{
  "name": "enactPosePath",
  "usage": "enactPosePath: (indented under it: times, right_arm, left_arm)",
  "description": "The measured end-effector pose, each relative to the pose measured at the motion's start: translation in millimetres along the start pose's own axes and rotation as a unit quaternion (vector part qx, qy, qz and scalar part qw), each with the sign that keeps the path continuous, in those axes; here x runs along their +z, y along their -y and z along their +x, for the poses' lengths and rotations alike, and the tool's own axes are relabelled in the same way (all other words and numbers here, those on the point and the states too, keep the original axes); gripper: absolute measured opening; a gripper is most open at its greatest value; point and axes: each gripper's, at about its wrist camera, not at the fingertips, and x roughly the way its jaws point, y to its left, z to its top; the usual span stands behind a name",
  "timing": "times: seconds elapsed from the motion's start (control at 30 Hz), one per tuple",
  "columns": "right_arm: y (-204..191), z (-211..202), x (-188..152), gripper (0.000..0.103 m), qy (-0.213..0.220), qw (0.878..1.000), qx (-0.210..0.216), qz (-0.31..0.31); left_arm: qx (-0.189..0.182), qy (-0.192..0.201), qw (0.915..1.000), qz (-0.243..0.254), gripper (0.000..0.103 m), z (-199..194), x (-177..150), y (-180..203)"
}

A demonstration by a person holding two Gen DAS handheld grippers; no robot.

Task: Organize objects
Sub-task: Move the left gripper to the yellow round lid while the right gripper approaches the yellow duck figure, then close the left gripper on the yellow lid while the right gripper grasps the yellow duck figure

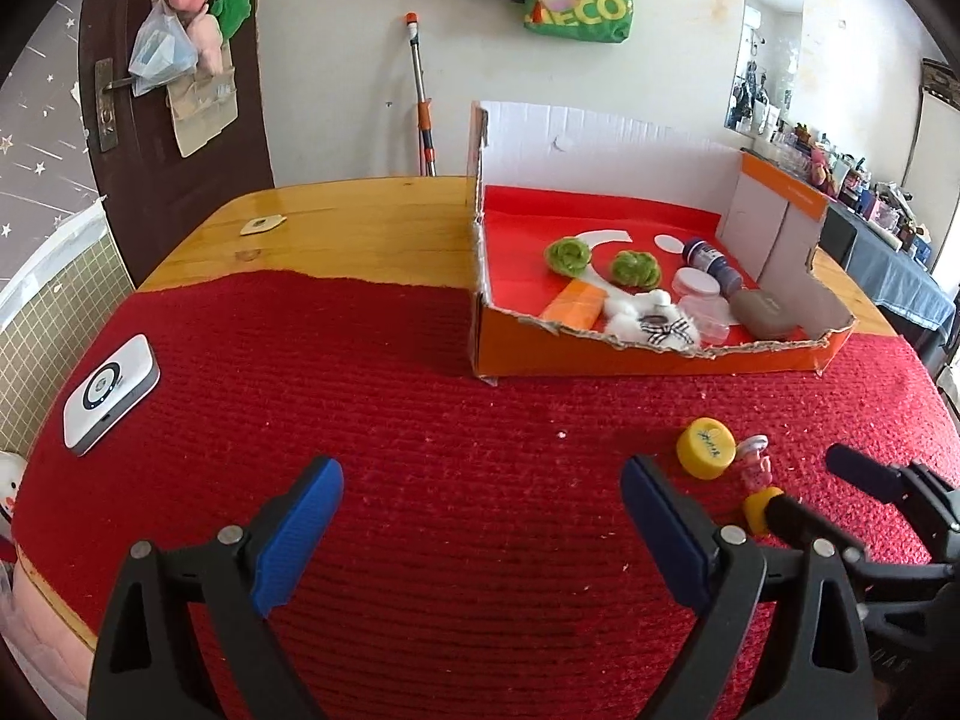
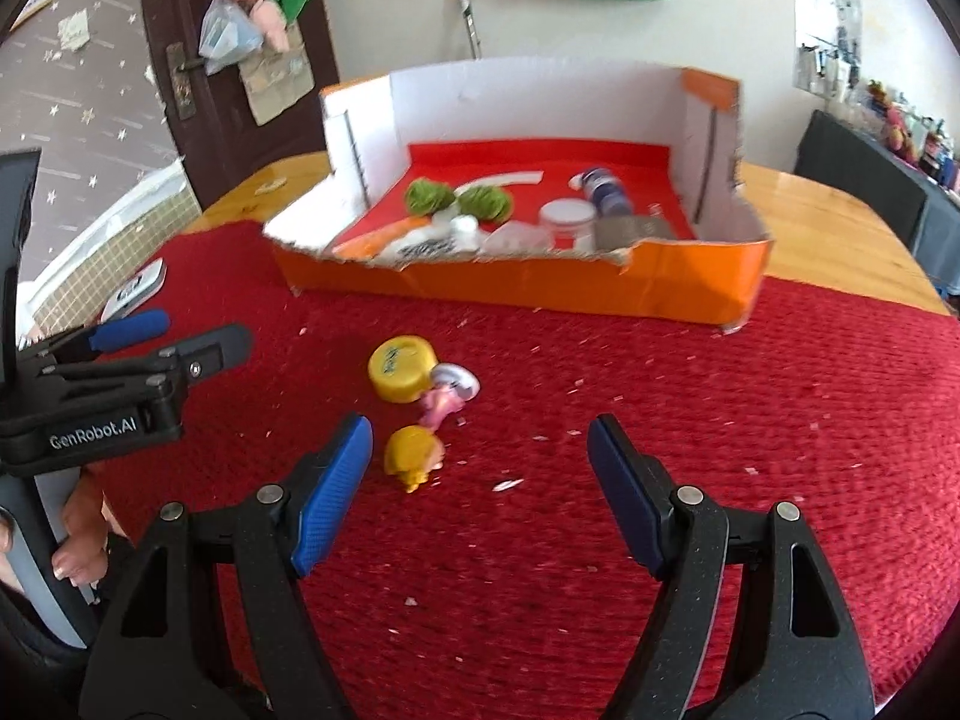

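- The orange box point(image 2: 522, 288) sits on the red cloth point(image 2: 720, 450) with its near wall cut low, probably so small things can be dropped in from the front; it already holds two green balls point(image 1: 567, 256), a dark jar point(image 1: 711, 261), a white-lidded tub point(image 1: 696, 283), a grey case point(image 1: 762, 312) and a bowed white thing, so the sorting seems well along
- Three loose pieces lie outside, near the box's front: a yellow cap point(image 2: 401, 371), touching it a pink and white toy point(image 2: 447, 393), and just beside that a small yellow figure point(image 2: 413, 455)
- The right gripper point(image 2: 480, 480) hangs low over the cloth, jaws spread wide, gripping nothing; the yellow figure lies just by its left finger, likely the next pick
- The left gripper point(image 1: 480, 528) is likewise wide open and empty, over bare cloth, seemingly waiting
- The left view alone shows the white device point(image 1: 111, 393) clearly, well apart at the cloth's left edge; there the right gripper's finger partly hides the figure; the right view alone shows the hand point(image 2: 78, 546) holding the left gripper
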Motion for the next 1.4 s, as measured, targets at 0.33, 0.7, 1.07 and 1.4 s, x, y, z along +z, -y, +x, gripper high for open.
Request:
enactPosePath:
  times: [0.33, 0.7, 1.07, 1.4]
  right_arm:
    - [38, 0, 1, 0.074, -0.008, 0.997, -0.041, 0.059]
    - [34, 5, 3, 0.074, -0.034, 0.999, -0.024, -0.018]
    - [24, 17, 7, 0.047, -0.042, 0.997, -0.032, -0.061]
    - [14, 16, 6, 0.020, -0.029, 0.997, -0.003, -0.073]
  left_arm:
    - [-0.038, -0.021, 0.9982, 0.040, 0.099, 9, 0, 21]
    - [-0.075, -0.033, 0.9886, 0.126, 0.091, 22, 2, 61]
    - [-0.091, -0.051, 0.9789, 0.176, 0.071, 40, 7, 80]
    - [-0.154, -0.043, 0.9738, 0.162, 0.028, 32, 5, 87]
